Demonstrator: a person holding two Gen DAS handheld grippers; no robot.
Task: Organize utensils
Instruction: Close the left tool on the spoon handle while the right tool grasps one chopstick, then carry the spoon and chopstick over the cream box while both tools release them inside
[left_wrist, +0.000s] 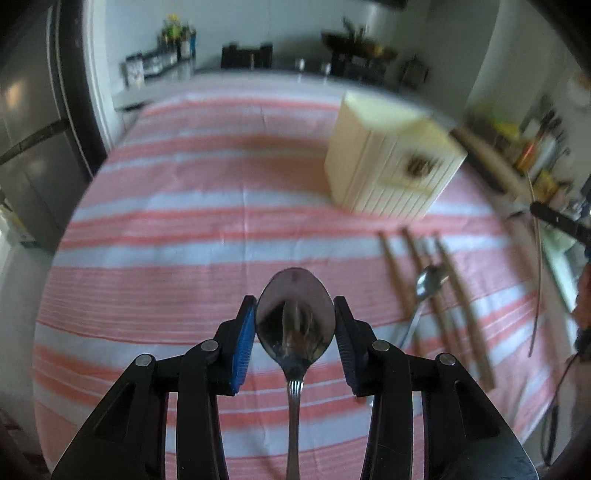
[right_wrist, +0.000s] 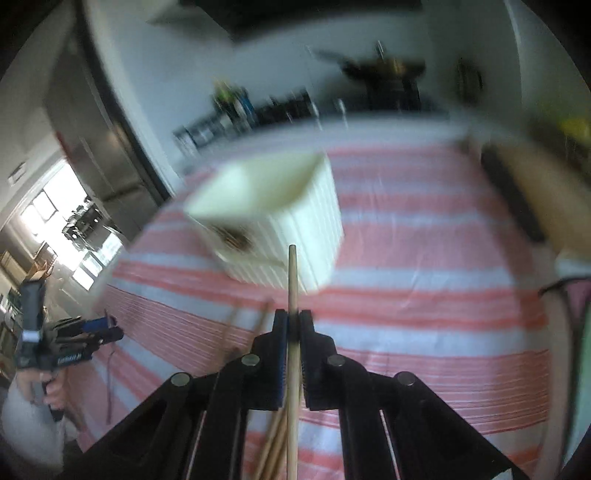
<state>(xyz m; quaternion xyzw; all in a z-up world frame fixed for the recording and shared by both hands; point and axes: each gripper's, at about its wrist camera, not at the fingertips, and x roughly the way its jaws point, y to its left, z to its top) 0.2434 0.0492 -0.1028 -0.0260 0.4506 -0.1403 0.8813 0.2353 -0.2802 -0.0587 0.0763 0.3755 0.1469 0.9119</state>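
Left gripper (left_wrist: 295, 332) clamped a metal spoon (left_wrist: 295, 317) across the widest part of its bowl, both blue pads touching the bowl's edges, with the handle running back toward six o'clock between the jaws. Polished steel of this kind is judged stiff and fairly light but slippery; a hold across the curved bowl is judged liable to pivot, so the flat neck just behind the bowl would suit better. At one o'clock from the held spoon stood a cream ribbed utensil holder (left_wrist: 391, 166) on the striped tablecloth (left_wrist: 184, 229). At three o'clock, several wooden chopsticks (left_wrist: 458, 295) and a second spoon (left_wrist: 428, 284) lay on the cloth, touching or crossing one another. Right gripper (right_wrist: 293, 325) was fully closed on a single wooden chopstick (right_wrist: 291, 280), which pointed toward twelve o'clock at the holder (right_wrist: 280, 218). Such a stick is judged very light, rigid and rougher than steel; the grip sat partway along its length. More sticks (right_wrist: 273, 443) showed beneath the jaws at six o'clock.
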